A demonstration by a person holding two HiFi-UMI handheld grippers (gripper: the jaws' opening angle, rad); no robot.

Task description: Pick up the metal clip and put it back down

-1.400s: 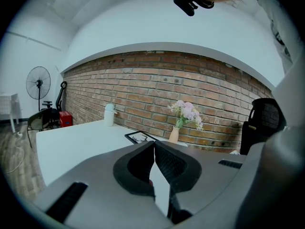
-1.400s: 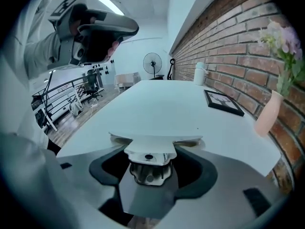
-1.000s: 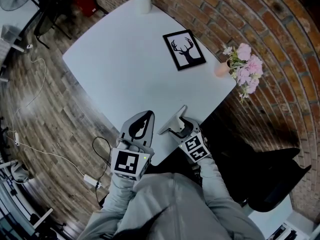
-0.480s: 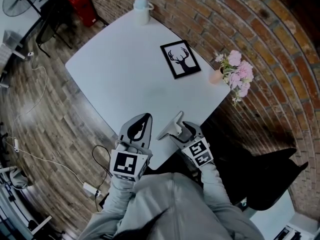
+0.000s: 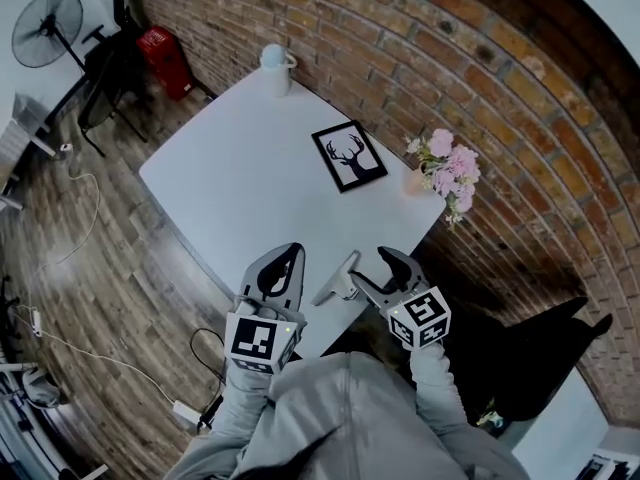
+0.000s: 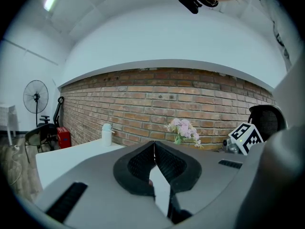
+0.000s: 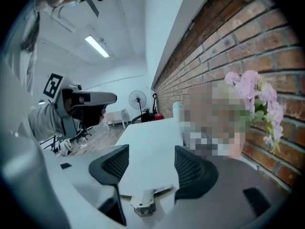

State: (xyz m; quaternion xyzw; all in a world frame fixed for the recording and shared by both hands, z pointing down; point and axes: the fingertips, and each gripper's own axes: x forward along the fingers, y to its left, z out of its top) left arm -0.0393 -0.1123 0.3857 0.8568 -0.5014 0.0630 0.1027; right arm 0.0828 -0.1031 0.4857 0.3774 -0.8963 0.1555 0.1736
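Guessing the metal clip (image 7: 141, 205) is that shiny bit low between the jaws of the right tongs (image 7: 151, 149), which stand apart, so nothing's gripped. The left tongs (image 6: 154, 144) are clenched on nothing. Risk: it seems to sit by the near edge of the white table (image 5: 240, 178), so a sloppy squeeze could flick it off. Beyond the tongs: deer picture (image 5: 348, 156), pink flowers (image 5: 445, 173), brick wall (image 5: 420, 28).

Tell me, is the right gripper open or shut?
Open: the right gripper has its black pads apart, white table showing between.
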